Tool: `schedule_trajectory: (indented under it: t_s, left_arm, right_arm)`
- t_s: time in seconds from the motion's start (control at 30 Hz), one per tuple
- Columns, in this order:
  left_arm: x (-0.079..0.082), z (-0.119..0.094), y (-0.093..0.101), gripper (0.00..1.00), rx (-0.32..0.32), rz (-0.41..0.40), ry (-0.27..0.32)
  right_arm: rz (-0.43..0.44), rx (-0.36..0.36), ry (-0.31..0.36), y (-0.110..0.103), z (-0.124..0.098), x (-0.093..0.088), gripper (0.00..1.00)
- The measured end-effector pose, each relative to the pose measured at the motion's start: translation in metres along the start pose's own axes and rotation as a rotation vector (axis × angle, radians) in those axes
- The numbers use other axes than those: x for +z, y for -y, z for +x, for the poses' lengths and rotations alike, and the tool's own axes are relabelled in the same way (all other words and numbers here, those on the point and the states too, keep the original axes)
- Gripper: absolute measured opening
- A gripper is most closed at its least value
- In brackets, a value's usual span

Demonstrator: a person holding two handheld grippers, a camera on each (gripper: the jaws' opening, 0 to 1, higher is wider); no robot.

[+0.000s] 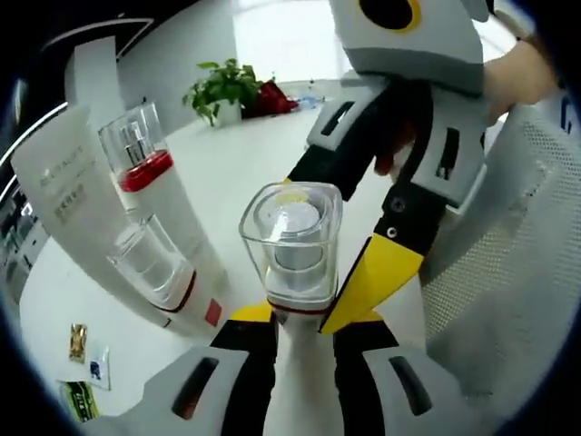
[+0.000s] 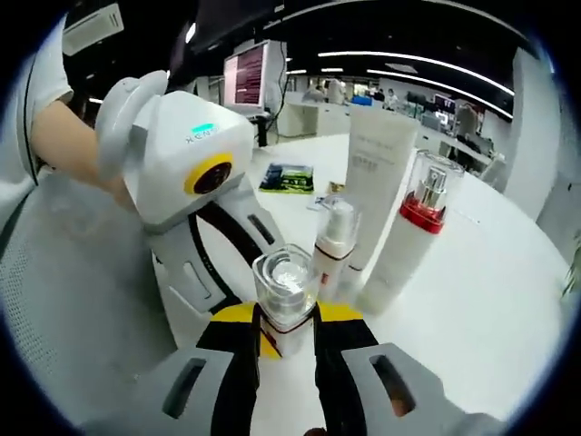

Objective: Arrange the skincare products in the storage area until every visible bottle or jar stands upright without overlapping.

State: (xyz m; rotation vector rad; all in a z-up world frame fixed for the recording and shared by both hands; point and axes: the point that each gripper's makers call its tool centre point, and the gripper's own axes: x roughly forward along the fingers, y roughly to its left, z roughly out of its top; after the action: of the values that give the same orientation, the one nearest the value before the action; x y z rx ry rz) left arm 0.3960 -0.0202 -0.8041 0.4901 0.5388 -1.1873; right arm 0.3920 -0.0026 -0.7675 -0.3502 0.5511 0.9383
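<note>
A small white bottle with a red band and a square clear cap [image 1: 291, 243] [image 2: 285, 289] is held between both grippers. My left gripper [image 1: 304, 320] is shut on its white body, which runs down between the jaws. My right gripper [image 2: 289, 315] is shut on it at the red band; in the left gripper view it reaches in from the upper right [image 1: 338, 232]. Three more products stand together on the white table: a wide white tube [image 1: 68, 204] [image 2: 374, 173], a tall white bottle with red collar [image 1: 150, 173] [image 2: 410, 238], and a slim clear-capped pump bottle [image 1: 152, 265] [image 2: 334, 243].
Small sachets [image 1: 82, 368] [image 2: 289, 177] lie on the table [image 1: 245, 154] beyond the products. A potted plant [image 1: 222, 89] stands at the table's far edge. A person's hand and grey mesh sleeve [image 1: 522, 272] [image 2: 77, 300] are close by. A monitor [image 2: 250, 77] is behind.
</note>
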Motion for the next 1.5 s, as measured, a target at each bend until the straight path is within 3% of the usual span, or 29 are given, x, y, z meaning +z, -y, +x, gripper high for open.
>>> schedule_trajectory:
  t_s: [0.47,1.1,1.5]
  left_arm:
    - [0.004,-0.002,-0.004,0.28,-0.007,-0.032,0.000]
    - [-0.014,-0.019,-0.011,0.30,0.006,-0.077,-0.038]
    - [-0.022,-0.021,-0.012,0.30,0.003,-0.096,-0.051]
  right_arm:
    - [0.005,-0.022,0.004,0.016,-0.001,0.000,0.22]
    - [0.011,-0.048,0.038,0.055,0.014,0.010,0.22]
    - [0.013,-0.045,0.042,0.063,0.022,0.015,0.22]
